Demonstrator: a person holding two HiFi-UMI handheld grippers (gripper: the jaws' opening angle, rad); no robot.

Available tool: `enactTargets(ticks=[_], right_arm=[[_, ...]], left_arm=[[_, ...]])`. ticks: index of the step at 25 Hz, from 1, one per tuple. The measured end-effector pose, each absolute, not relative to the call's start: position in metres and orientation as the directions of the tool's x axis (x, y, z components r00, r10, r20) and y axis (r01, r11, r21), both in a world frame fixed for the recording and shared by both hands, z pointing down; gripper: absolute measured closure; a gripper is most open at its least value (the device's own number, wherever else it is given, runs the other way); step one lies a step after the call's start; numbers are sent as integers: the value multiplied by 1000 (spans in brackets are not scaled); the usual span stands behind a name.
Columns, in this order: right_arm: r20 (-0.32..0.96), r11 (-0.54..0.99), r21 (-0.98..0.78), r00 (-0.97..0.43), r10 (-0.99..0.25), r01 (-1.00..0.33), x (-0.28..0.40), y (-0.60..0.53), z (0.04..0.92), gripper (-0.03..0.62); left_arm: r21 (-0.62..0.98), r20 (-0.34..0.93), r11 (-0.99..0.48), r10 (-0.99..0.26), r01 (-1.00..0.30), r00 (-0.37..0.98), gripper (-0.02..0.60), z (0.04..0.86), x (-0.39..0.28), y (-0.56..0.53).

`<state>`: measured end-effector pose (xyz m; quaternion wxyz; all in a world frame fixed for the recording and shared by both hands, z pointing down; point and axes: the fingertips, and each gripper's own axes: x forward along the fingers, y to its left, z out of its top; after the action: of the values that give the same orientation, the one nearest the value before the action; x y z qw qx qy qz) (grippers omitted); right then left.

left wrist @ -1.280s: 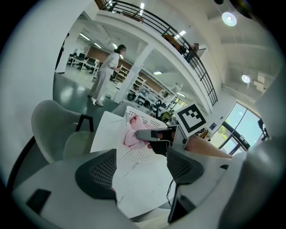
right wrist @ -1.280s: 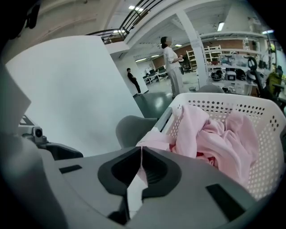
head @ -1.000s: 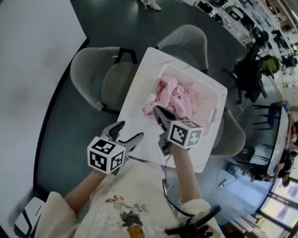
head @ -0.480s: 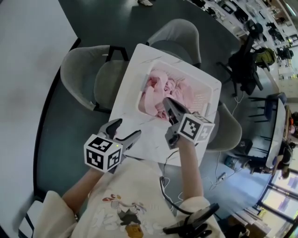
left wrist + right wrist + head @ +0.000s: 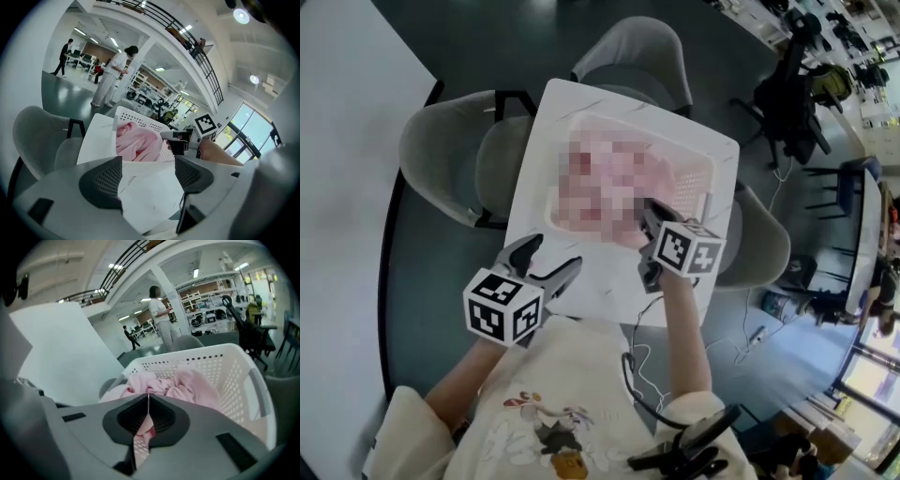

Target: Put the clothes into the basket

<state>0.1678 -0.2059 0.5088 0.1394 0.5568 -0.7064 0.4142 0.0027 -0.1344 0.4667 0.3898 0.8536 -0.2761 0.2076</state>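
A white perforated basket [image 5: 698,173] stands on a white table [image 5: 581,281] and holds a heap of pink clothes [image 5: 187,383]. In the head view a mosaic patch covers most of the clothes. My right gripper [image 5: 630,208] is at the basket's near side. Its jaws are shut on a thin fold of pink cloth [image 5: 143,430] that shows between the pads in the right gripper view. My left gripper [image 5: 551,255] hovers open over the table's near edge with nothing between its fingers. In the left gripper view the basket [image 5: 136,116] and pink clothes [image 5: 138,143] lie ahead, with the right gripper [image 5: 169,137] beside them.
Grey chairs surround the table at the left [image 5: 455,159], the far side [image 5: 633,52] and the right [image 5: 759,244]. A black office chair [image 5: 787,94] stands at the far right. People [image 5: 115,75] stand far off in the hall. A cable trails from my right arm.
My right gripper has moved to the right along the basket's near side, still shut. My left gripper has edged toward the table, still open.
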Motion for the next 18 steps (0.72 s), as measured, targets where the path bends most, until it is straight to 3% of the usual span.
enactTargets(ticks=[4, 13, 18], right_arm=[[773, 89, -232, -239, -588, -969, 195, -191, 541, 579], [777, 5, -317, -263, -572, -948, 215, -178, 547, 577], [744, -77, -318, -198, -639, -945, 222, -177, 527, 577]], left_arm=[[553, 576, -551, -290, -625, 765, 230, 471, 19, -142], [552, 571, -553, -294, -624, 766, 230, 468, 31, -148], [552, 557, -567, -296, -612, 776, 230, 464, 25, -143]])
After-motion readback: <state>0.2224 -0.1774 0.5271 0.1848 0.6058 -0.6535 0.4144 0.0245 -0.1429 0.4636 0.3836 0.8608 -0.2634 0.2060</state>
